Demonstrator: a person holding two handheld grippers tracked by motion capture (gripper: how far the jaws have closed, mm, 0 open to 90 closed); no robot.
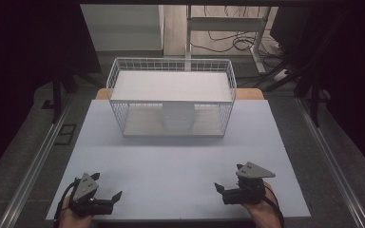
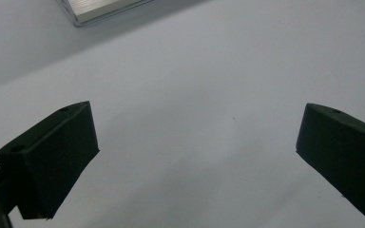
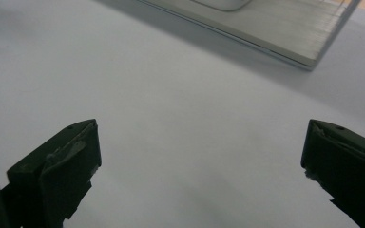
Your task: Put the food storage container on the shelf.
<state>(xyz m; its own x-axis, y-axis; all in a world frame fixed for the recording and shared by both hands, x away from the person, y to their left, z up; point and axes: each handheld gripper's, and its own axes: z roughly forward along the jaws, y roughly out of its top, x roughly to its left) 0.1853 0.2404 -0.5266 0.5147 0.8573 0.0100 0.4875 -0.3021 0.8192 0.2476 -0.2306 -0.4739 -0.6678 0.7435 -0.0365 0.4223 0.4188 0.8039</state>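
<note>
A dim room with cables on the floor lies beyond the pale grey tabletop (image 1: 180, 161) I am working over, and my landmark is the white wire two-tier shelf rack (image 1: 171, 97) standing at its far middle. On the rack's lower shelf, under the top board, sits a white cylindrical container (image 1: 178, 117), the nearest thing there is to handle; I judge it was set there so it must be drawn out from the front. Going from the left, my left gripper (image 1: 115, 196) rests at the near edge, well short of the rack and off to its left, jaws spread wide with bare table between them; its own view catches just a corner of the rack's base. My right gripper (image 1: 218, 187) sits likewise near the edge, off to the rack's right, jaws also wide apart and empty. Both seem parked in a start pose. The container lies well apart from either pair of fingers, ahead and between them.
</note>
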